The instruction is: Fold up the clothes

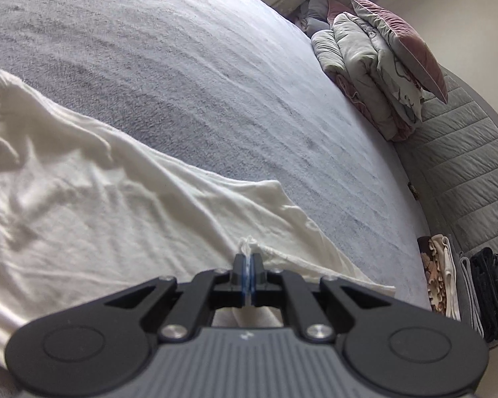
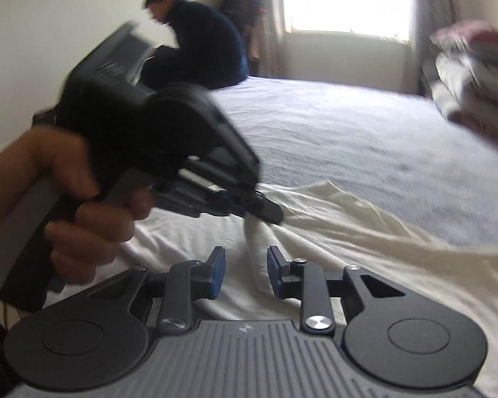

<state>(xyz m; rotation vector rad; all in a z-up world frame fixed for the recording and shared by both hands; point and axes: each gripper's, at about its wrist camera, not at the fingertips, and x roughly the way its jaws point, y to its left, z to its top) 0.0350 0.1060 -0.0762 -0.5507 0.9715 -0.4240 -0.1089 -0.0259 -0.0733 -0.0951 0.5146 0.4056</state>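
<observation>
The left gripper pinches the creased cream cotton garment — the right gripper stands spread, empty. One-sided tension could drag the fold crooked.

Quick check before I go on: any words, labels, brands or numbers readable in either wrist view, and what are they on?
No readable text in either view.
Left gripper: a small pale mark on its grey body, a logo shape, no letters.
Right gripper: the same small mark, no letters.
White garment: no tag or print visible.
Folded clothes by the bed: patterned, no lettering legible.
Pillows: no lettering.
</observation>
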